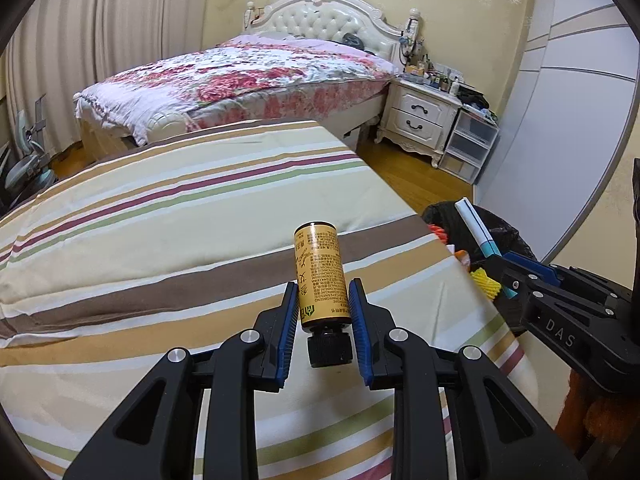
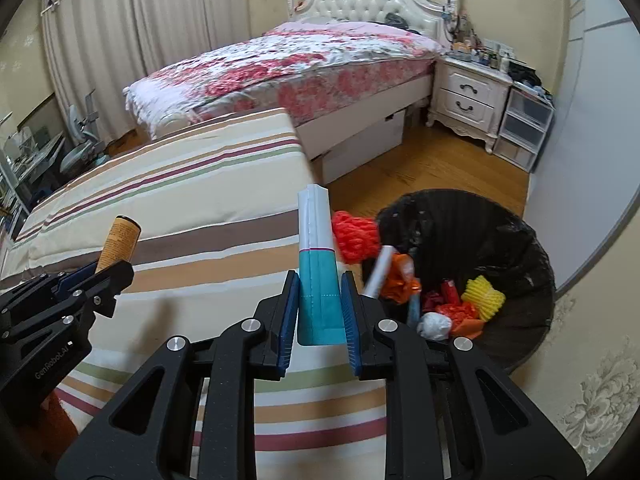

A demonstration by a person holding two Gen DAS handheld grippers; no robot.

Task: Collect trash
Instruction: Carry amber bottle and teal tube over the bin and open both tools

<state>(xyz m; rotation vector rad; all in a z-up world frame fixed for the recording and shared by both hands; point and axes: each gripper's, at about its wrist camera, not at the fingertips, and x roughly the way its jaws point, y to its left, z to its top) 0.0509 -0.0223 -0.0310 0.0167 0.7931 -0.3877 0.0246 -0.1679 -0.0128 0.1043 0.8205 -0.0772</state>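
Left wrist view: my left gripper [image 1: 323, 304] sits lower centre, its fingers [image 1: 289, 312] pinching a yellow bottle [image 1: 320, 276] with its black cap [image 1: 330, 347] pointing back toward the camera. Under it I see the striped bedding [image 1: 160, 220]. At right edge my right gripper [image 1: 505, 276] holds a white-and-teal packet [image 1: 478, 226] over the black-lined trash bin [image 1: 508, 232]. Flowered bed [image 1: 248, 72] and nightstand [image 1: 420, 116] in the upper half.

Right wrist view: right gripper [image 2: 320, 300] at centre, fingers [image 2: 290, 312] clamped on the white-and-teal packet [image 2: 318, 264], standing upright. Trash bin [image 2: 512, 232] at right, with orange, yellow and white scraps inside. Orange mesh [image 2: 356, 236] is at its left rim. Left gripper [image 2: 105, 276] at left edge with the yellow bottle [image 2: 118, 242].
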